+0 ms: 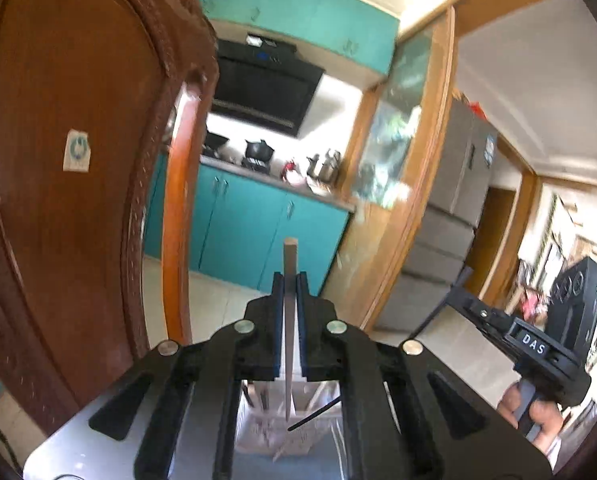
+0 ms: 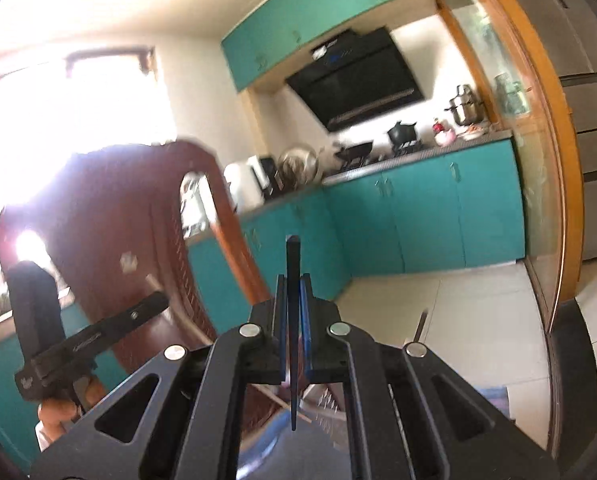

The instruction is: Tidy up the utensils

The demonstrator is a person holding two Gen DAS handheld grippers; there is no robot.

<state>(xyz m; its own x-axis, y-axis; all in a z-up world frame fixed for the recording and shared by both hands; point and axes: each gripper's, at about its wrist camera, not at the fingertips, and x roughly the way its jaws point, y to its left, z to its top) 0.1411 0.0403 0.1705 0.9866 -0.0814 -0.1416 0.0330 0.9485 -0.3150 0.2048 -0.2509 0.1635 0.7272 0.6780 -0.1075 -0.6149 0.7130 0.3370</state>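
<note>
My left gripper [image 1: 290, 280] is shut on a pale wooden chopstick [image 1: 290, 256], whose blunt end sticks out past the fingertips while its thin end hangs back under the jaws. My right gripper [image 2: 294, 280] is shut on a black chopstick [image 2: 292, 258], held the same way. Both grippers are raised and point about level into the kitchen. Each shows in the other's view: the right gripper [image 1: 464, 280] low at the right, the left gripper [image 2: 156, 300] low at the left. Below the jaws lies a clear holder [image 1: 258, 436] with several more sticks, partly hidden.
A carved dark wooden panel [image 1: 58, 160] rises close on the left. Ahead are teal cabinets [image 2: 418, 216], a counter with pots [image 2: 402, 132] and a black range hood [image 1: 262, 88]. A glass door in an orange wooden frame [image 1: 398, 140] and a grey fridge [image 1: 458, 172] stand to the right.
</note>
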